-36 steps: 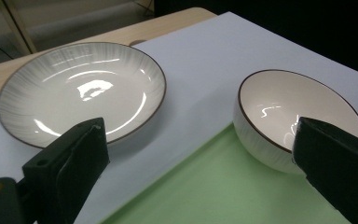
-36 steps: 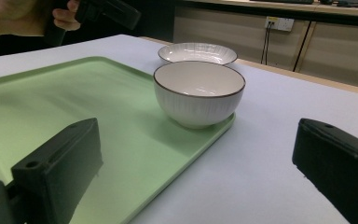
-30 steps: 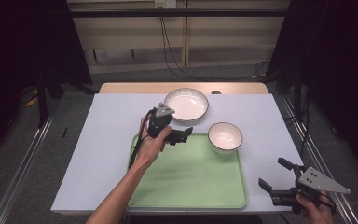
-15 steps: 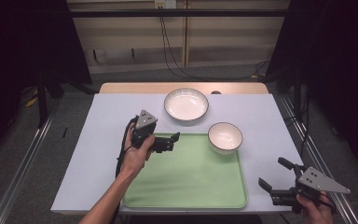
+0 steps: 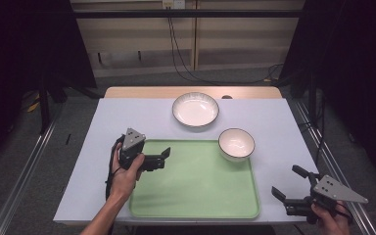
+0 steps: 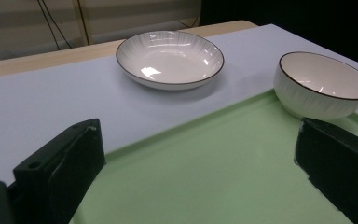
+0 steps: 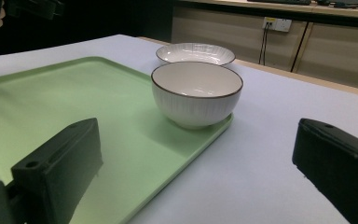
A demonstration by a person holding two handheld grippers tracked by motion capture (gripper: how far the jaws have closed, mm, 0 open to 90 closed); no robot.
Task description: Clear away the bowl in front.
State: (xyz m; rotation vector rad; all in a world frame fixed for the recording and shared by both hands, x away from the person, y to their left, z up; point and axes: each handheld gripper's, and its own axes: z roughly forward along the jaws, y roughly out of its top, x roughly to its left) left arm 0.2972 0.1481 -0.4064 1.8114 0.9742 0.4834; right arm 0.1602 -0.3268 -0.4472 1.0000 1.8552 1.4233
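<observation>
Green tray (image 5: 196,188) sits bare before you; your left gripper (image 5: 164,157) hovers over its near-left edge, jaws wide, empty. The shallow plate (image 5: 195,109) lies beyond, the bowl (image 5: 236,144) perches on the far-right corner, and your right gripper (image 5: 290,188) waits agape, likely ready.

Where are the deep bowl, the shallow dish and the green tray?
deep bowl (image 5: 236,143), high view, the middle of its white inside.
shallow dish (image 6: 169,52), left gripper view, the middle of its inside.
green tray (image 5: 196,188), high view, a bare part of its flat floor.
</observation>
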